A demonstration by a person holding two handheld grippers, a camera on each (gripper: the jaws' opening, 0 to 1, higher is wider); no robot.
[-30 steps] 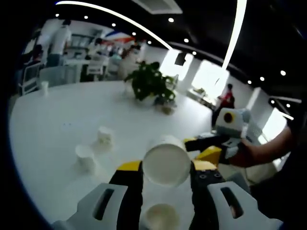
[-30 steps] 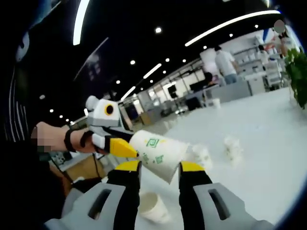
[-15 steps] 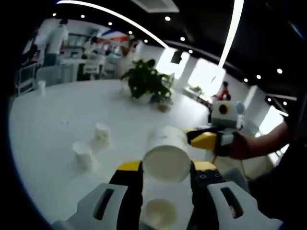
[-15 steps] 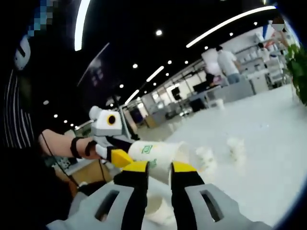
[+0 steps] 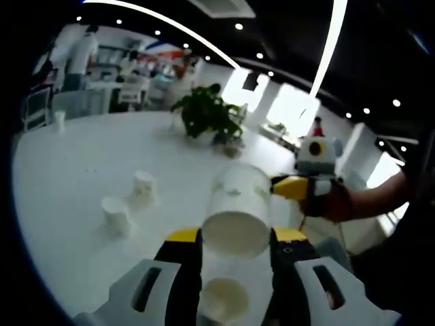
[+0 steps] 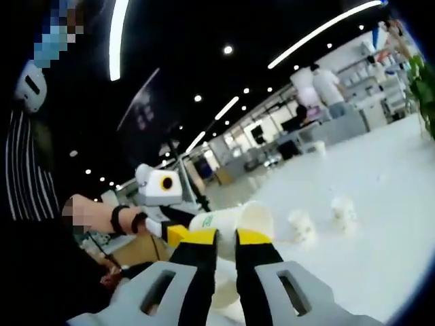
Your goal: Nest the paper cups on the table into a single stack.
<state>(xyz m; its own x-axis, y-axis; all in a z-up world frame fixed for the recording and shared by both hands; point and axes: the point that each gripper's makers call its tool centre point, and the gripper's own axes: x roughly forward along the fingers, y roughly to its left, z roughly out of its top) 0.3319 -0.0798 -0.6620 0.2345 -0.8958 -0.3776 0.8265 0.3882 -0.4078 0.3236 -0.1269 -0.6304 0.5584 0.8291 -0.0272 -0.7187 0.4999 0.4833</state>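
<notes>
left tongs point(image 5: 234, 239) clamping the cup stack point(image 5: 238, 210) above the table point(image 5: 61, 176). right tongs point(image 6: 226, 239), closed earlier on the outer cup, now pulling back nearly together, gripping nothing: cup seated. two loose cups point(image 5: 114, 215) left of the stack, one more point(image 5: 221, 299) below it, waiting.

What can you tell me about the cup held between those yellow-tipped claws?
The cup is white paper with small green print on its side. It lies tilted on its side above the white table, off the surface. The left gripper clamps it at one end; the right gripper's yellow tips meet its far end. Another cup stands on the table below it.
</notes>
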